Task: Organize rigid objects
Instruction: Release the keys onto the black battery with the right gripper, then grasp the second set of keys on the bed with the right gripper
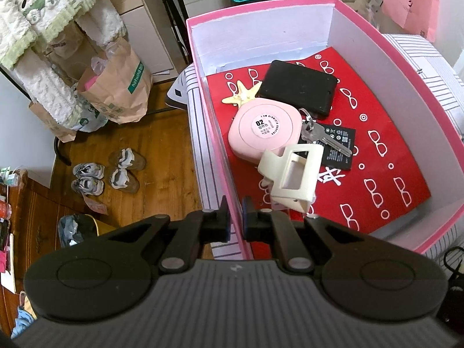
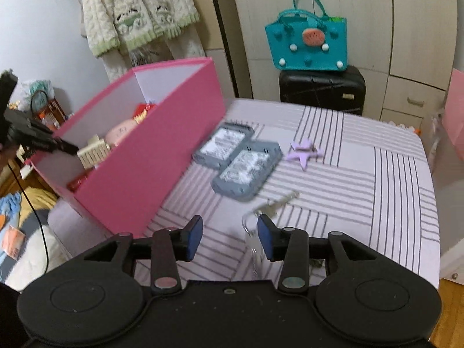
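Note:
My left gripper (image 1: pixel 235 216) is shut on the near wall of the pink box (image 1: pixel 406 66), one finger inside and one outside. On the box's red patterned sheet lie a black case (image 1: pixel 298 87), a pink round compact (image 1: pixel 262 129), a pale starfish (image 1: pixel 242 94), keys (image 1: pixel 324 137), a black card (image 1: pixel 340 148) and a cream hair claw (image 1: pixel 293 174). My right gripper (image 2: pixel 229 229) hovers open over the striped bed cover (image 2: pixel 377 203). A key bunch (image 2: pixel 278 203) with a clear loop lies just inside its right finger, untouched. Beyond are two grey cases (image 2: pixel 240 162) and a purple star clip (image 2: pixel 304 152).
The pink box (image 2: pixel 139 156) stands at the bed's left edge, with my left gripper (image 2: pixel 66 146) on its corner. A black suitcase (image 2: pixel 322 90) with a teal bag (image 2: pixel 307 43) stands behind the bed. Paper bags (image 1: pixel 116 87) and shoes (image 1: pixel 107 171) sit on the wooden floor.

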